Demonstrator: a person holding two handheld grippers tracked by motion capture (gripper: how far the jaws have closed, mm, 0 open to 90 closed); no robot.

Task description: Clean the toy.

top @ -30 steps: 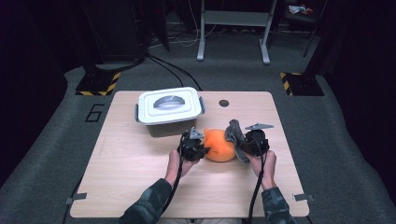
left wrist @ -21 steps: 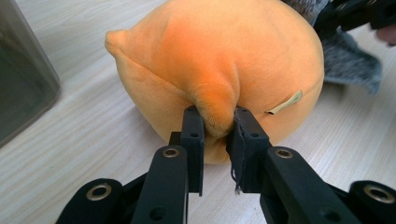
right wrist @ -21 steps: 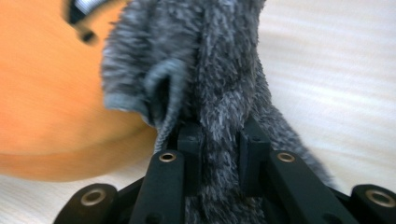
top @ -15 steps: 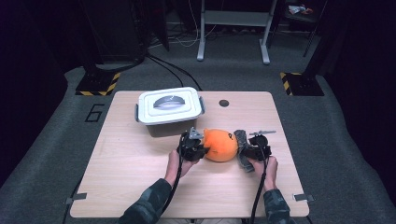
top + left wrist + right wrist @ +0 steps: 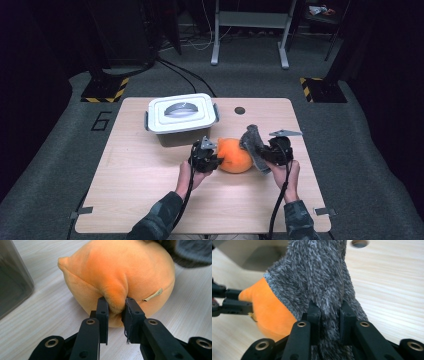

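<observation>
Grip looks solid on both sides right now. The left gripper [image 5: 115, 306] is clamped on a pinched fold of the orange plush ball [image 5: 234, 155], which sits on the surface [image 5: 135, 190] just past centre, at about 5 o'clock from the lidded white box [image 5: 181, 116]. The right gripper [image 5: 327, 312] is clamped on the grey fuzzy cloth [image 5: 254, 146], which stands up against the ball's 3 o'clock side and leans over it a bit.

My guess is the step is wiping the ball with the cloth, or draping it over, while the left side holds the ball still.

Tips, for what they're worth:
- Keep the left pinch where it is. It's only holding a fold of fabric, so pull gently or the plush may slip out of the jaws.
- Sweep the cloth from 3 o'clock up over the top towards 9 o'clock, rather than pushing sideways. A sideways push would likely roll the ball into the left gripper.
- The cloth is floppy, and a lot of it hangs free above the jaws. Move slowly so it lies on the ball instead of folding back on itself.
- Watch the box at 11 o'clock. It's near, so don't let the ball drift that way.
</observation>
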